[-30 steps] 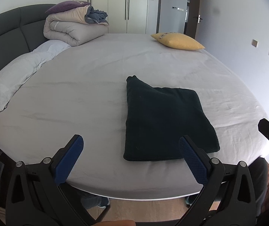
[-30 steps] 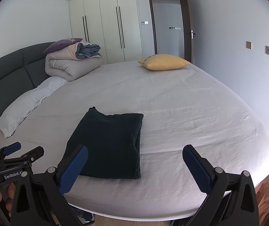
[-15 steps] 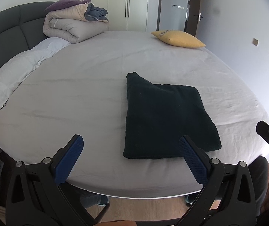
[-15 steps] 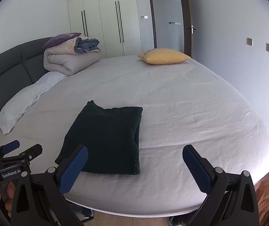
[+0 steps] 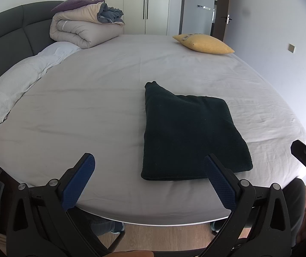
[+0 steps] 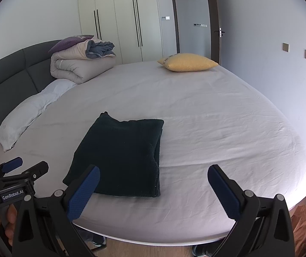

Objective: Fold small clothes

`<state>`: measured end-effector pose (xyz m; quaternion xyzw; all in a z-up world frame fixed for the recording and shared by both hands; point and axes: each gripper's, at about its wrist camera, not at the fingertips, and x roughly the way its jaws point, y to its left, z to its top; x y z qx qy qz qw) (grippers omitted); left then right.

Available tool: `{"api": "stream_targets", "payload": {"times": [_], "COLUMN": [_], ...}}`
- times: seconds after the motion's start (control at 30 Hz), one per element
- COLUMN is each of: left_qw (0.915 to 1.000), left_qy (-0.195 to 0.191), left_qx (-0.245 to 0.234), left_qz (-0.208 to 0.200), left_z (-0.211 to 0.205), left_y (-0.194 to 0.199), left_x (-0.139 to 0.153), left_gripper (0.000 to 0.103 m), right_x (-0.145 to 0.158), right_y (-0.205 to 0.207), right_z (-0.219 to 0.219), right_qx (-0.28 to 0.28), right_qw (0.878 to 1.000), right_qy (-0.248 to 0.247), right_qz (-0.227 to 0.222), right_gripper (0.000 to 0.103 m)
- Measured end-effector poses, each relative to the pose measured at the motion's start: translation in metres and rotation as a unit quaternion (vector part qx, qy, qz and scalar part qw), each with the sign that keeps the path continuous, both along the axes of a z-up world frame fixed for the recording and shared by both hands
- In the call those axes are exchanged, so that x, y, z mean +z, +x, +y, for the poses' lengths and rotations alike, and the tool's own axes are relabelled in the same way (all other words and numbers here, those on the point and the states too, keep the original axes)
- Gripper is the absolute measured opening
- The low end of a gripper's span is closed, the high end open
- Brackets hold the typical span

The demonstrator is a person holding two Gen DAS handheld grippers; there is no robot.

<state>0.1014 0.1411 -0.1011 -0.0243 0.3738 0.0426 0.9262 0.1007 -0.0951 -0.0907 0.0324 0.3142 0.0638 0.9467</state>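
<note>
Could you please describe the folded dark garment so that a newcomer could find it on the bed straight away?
Start from the large bed under its pale sheet. Near its front edge lies the folded dark garment, a flat dark green rectangle. It is the only dark item there; the yellow pillow and rolled duvet sit far behind.

left gripper (image 5: 149, 176) | black frame | blue textured pads (image 5: 79, 184) | silver screws
</note>
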Motion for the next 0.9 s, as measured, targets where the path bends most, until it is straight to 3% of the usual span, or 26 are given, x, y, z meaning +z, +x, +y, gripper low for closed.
{"api": "stream_targets", "payload": {"times": [0.9], "left_qw": [1.0000], "left_qy": [-0.001], "left_qx": [0.002], "left_qz": [0.002], "left_z": [-0.0002], "left_y": [-0.0038], "left_x": [-0.0036], "left_gripper": [0.103], "right_x": [-0.0026], "right_y": [0.0049], "right_z": [-0.0061], "right_qx": [0.006], "right_qw": [1.000], "right_qy": [0.001], "right_qz": [0.006], "right_gripper": [0.103]}}
